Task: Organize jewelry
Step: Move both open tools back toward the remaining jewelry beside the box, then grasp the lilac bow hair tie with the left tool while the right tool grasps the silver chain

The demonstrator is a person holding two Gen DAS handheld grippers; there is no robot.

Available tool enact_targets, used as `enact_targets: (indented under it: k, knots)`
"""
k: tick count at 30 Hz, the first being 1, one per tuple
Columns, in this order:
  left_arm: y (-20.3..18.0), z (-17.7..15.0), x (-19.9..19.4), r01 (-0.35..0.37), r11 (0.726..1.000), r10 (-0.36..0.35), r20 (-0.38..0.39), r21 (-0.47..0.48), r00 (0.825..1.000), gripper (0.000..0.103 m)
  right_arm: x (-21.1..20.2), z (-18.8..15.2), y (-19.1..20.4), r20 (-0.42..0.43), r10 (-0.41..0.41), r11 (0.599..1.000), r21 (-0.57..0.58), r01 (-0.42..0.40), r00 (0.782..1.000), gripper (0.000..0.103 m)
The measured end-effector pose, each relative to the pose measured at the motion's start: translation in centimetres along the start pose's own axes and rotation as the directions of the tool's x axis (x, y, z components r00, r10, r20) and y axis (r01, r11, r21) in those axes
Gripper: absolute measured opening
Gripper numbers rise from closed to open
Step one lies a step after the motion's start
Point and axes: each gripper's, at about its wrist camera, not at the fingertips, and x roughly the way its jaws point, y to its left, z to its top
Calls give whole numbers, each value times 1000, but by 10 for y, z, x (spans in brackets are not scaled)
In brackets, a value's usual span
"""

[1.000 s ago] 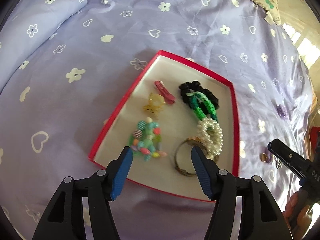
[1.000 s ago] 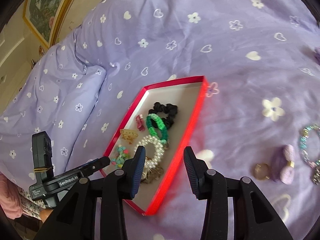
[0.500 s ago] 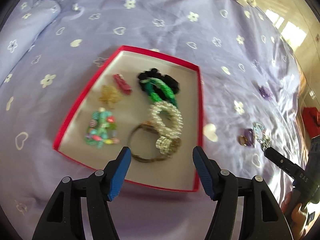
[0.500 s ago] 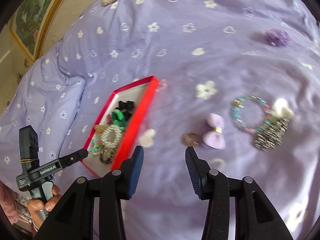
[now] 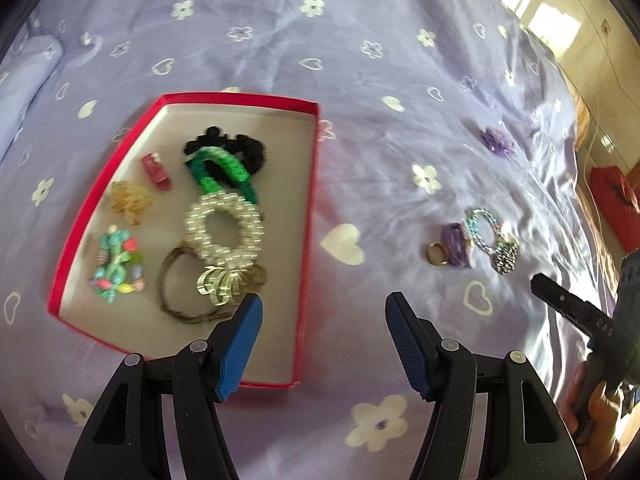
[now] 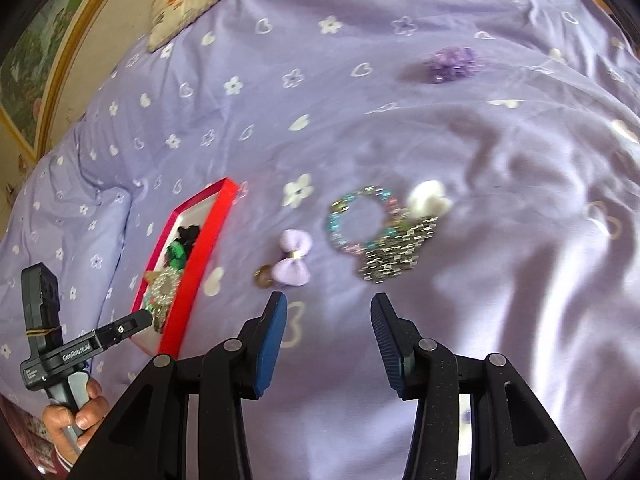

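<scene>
The red box (image 5: 308, 216) on the bed (image 5: 320, 40) already gathers bracelets and clips. Loose pieces remain apart: bow (image 6: 295, 258), ring (image 6: 263, 276), bead bracelet (image 6: 360, 220). Right hand-held gripper (image 6: 328, 342) hangs over them, jaws apart and empty, likely to fetch one; left hand-held gripper (image 5: 322, 344) open too.

One red box (image 5: 308, 216) lies on one bed (image 5: 360, 60). Inside it are seven pieces: one black scrunchie (image 5: 244, 146), one green band (image 5: 224, 170), one pearl bracelet (image 5: 224, 226), one red clip (image 5: 157, 171), one amber clip (image 5: 131, 200), one bead bracelet (image 5: 116, 268) and one brown bangle (image 5: 172, 292). Right of it, on the bed, lie one ring (image 6: 263, 276), one bow (image 6: 294, 258), one bracelet (image 6: 360, 216) and one purple flower (image 6: 452, 62). Two hand-held grippers (image 5: 322, 332) (image 6: 328, 336).
</scene>
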Motion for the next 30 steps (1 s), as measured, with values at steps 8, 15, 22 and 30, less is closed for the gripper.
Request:
enact_targets:
  k: [8, 15, 22, 30]
  knots:
    - [-28, 10, 17, 10, 998, -9, -16, 56, 1000, 64, -5, 13, -18, 23, -45, 999, 6, 44, 999, 47]
    - [-51, 21, 32, 27, 995, -24, -26, 97, 999, 64, 0, 25, -26, 17, -81, 997, -17, 81, 997, 47]
    - [-79, 37, 55, 47, 987, -43, -31, 155, 999, 64, 20, 30, -28, -16, -115, 991, -64, 114, 993, 46]
    - [-108, 53, 104, 58, 975, -43, -75, 216, 996, 64, 45, 30, -21, -49, -165, 973, -169, 155, 985, 44]
